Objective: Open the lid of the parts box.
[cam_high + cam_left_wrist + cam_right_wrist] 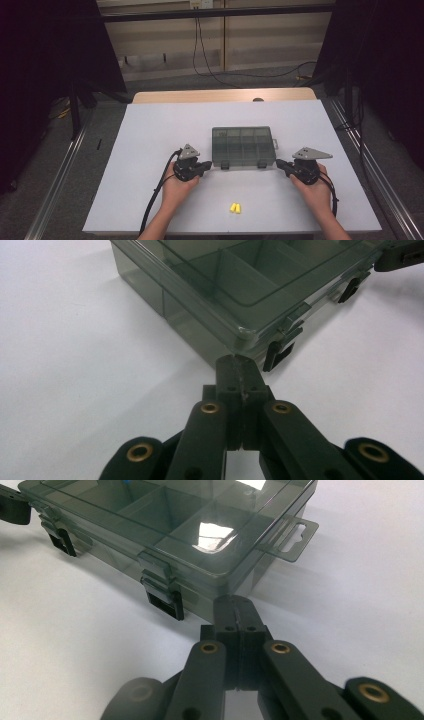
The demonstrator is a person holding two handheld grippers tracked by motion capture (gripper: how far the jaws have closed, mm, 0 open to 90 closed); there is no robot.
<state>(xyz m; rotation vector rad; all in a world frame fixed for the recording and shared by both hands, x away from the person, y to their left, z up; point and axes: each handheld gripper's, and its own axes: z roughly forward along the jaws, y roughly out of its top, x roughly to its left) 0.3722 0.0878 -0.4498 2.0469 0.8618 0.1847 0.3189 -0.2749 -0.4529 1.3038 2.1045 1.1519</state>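
Grey compartment box (pixel 243 146) lies centre frame on the white table (pixel 150 150), lid down, contents indistinct through the tinted plastic. Left gripper (pixel 204 167) and right gripper (pixel 278 163), jaws closed and empty, meet its near corners. Two yellow bits (pixel 235 208), bottom centre, too small to identify.

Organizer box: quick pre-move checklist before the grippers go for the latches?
1. Organizer box lid closed, flat on the table: ok.
2. Both front latches down: left latch and right latch look clipped: ok.
3. Left gripper shut, tip at the box's near left corner: ok; contact cannot tell.
4. Right gripper shut, tip at the near right corner: ok; contact cannot tell.
5. Yellow pieces lie apart from the box, near the table's front edge, out of the grippers' way: ok.
6. Compartments' contents: cannot tell through the tinted lid.
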